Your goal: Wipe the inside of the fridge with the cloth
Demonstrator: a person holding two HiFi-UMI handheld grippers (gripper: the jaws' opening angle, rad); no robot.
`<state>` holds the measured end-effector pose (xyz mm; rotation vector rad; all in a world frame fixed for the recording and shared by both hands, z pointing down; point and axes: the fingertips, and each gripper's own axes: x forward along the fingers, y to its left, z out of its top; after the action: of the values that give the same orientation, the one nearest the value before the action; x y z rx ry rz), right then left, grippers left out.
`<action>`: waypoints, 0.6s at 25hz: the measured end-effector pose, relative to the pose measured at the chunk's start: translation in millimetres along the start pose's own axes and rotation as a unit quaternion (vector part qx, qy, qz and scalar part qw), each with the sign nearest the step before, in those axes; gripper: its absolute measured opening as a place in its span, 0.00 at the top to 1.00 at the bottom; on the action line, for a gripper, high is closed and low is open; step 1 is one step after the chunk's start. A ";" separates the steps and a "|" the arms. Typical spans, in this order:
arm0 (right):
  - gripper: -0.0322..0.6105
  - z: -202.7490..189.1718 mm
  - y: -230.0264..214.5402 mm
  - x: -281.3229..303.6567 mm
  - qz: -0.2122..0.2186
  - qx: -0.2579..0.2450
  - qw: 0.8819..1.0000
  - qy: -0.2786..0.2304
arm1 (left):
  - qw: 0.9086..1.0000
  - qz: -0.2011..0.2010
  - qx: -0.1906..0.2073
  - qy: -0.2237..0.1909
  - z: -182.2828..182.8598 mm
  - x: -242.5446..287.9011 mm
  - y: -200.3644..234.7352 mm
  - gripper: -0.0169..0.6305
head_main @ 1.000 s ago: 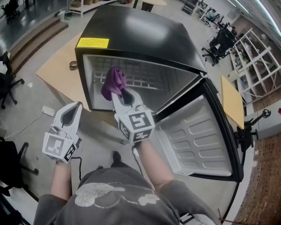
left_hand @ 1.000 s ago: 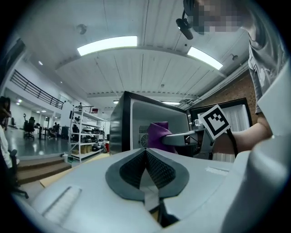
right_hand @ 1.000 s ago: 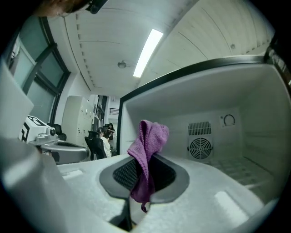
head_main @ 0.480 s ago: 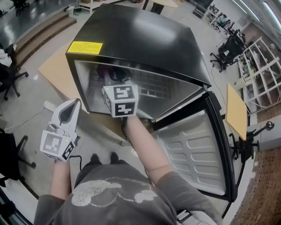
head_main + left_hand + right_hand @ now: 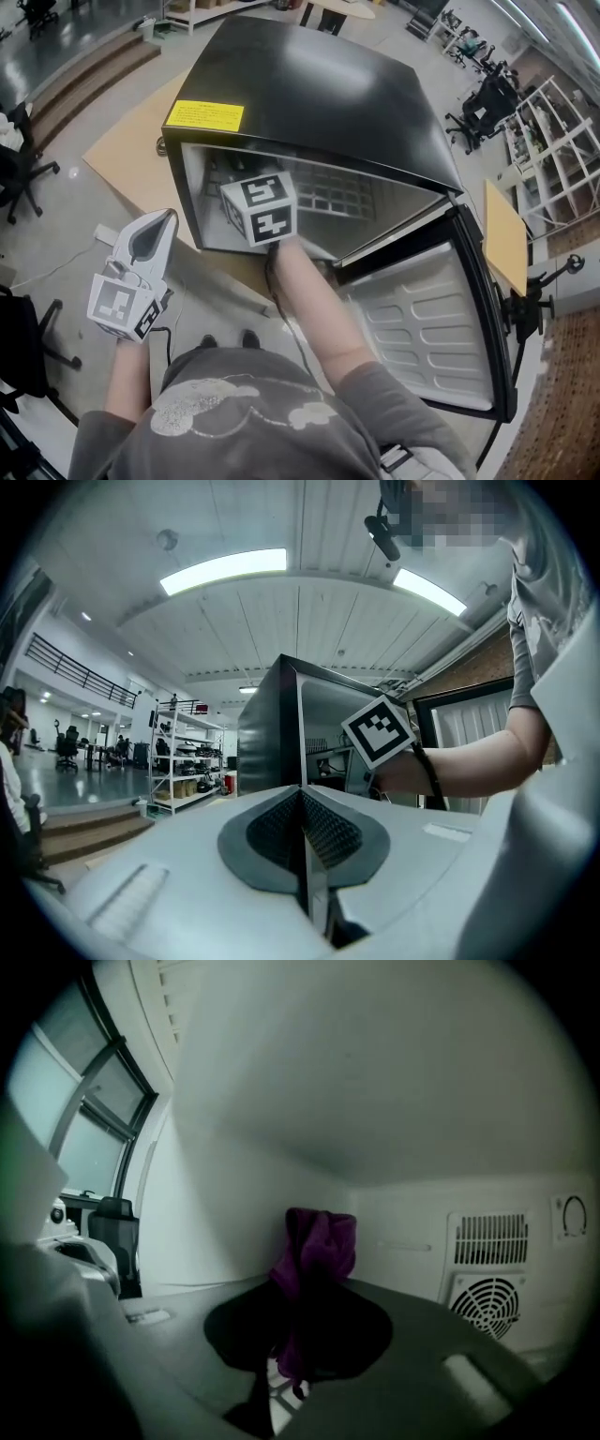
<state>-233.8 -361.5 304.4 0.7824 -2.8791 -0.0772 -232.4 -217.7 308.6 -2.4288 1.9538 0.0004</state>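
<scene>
Right gripper: reaching deep inside the fridge, jaws clamped on the purple cloth.
Cloth: bunched at the jaw tips, close to the white inner wall; can't tell if it touches.
Left gripper: jaws pressed together, empty, held outside the fridge.
Progress: wiping looks under way; the back wall by the fan vent and the door liner are probably left.

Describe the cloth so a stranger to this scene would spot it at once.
Start at the black fridge with its door swung open. Inside its white compartment, the right gripper holds the cloth between its fingers, near the round fan vent. It is the only purple, crumpled thing there.
</scene>
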 end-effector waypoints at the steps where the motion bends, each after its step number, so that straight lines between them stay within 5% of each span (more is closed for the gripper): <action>1: 0.89 1.3 4.7 -2.4 0.001 -0.001 1.000 -0.002 | 1.000 -0.003 -0.002 0.000 -0.2 0.5 1.1 0.95; 15: 0.89 0.2 70.8 -72.4 0.085 -0.004 0.996 -0.028 | 0.998 -0.060 -0.014 -0.004 -11.6 16.7 -19.9 0.95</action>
<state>-207.5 -263.8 300.7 0.5402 -2.9832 -0.0924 -209.5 -230.0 320.4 -2.5550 1.8139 0.0370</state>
